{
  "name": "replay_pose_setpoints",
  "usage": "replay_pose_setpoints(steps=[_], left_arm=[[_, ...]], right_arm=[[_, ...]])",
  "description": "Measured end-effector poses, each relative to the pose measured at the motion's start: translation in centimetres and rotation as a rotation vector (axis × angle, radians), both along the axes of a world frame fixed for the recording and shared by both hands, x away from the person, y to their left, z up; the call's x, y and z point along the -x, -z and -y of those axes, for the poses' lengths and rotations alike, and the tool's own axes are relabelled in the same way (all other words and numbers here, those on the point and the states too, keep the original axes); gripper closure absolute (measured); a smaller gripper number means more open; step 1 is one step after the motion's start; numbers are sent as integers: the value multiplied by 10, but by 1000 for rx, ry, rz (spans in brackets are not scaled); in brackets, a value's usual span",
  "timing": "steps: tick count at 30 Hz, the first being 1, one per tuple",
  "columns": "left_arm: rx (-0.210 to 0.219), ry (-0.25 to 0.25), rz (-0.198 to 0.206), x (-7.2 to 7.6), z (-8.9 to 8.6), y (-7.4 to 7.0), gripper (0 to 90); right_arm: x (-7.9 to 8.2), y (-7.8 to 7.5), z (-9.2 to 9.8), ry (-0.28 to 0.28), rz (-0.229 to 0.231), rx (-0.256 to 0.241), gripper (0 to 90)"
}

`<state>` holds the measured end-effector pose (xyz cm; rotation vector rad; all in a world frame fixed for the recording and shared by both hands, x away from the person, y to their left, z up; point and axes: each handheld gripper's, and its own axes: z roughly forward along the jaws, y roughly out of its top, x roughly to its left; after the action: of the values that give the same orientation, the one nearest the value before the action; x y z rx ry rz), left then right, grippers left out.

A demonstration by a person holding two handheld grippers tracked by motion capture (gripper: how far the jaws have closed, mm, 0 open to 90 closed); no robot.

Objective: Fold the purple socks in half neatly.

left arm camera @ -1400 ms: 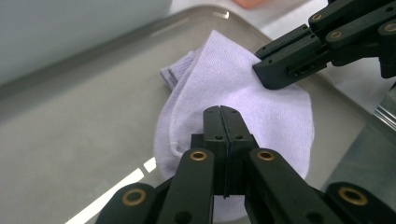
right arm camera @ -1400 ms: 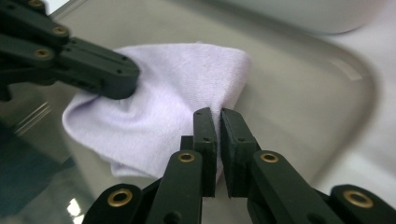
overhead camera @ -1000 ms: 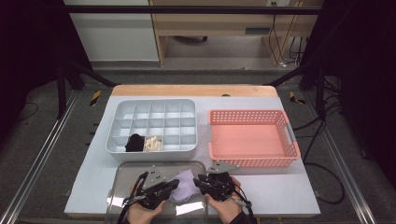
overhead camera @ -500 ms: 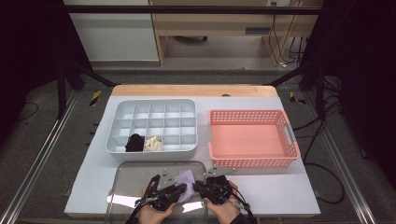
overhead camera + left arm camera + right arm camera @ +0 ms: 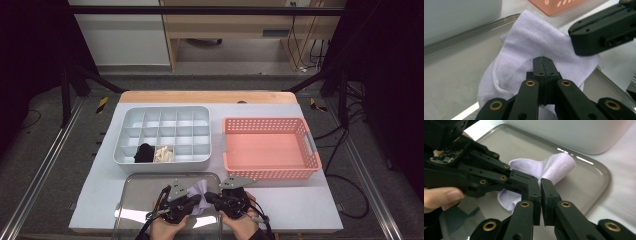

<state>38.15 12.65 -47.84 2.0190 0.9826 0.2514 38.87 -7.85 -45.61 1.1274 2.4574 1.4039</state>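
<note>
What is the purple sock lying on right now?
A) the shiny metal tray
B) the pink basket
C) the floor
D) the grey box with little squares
A: the pale purple sock lies on the shiny metal tray at the near edge of the table, with the left gripper and the right gripper both pinched shut on it.

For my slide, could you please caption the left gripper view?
Left hand-held gripper shut on lilac sock over tray.
</note>
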Motion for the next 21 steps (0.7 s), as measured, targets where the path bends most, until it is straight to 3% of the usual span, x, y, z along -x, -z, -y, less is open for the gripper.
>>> replay_pose_setpoints(steps=[3,5,9,16,21], left_arm=[[23,-1,-12,3,-5,-5,893],[14,-3,13,8,-10,-9,892],[16,-23,6,9,-18,-7,894],[20,0,-17,3,-4,-1,895],[44,-1,-25,4,-11,-5,895]], right_arm=[[1,-1,1,3,-4,-4,875],[1,-2,2,5,1,-2,875],[1,-2,2,9,6,14,876],[3,-8,-5,-30,16,-8,876],[5,-9,-8,-46,24,1,876]])
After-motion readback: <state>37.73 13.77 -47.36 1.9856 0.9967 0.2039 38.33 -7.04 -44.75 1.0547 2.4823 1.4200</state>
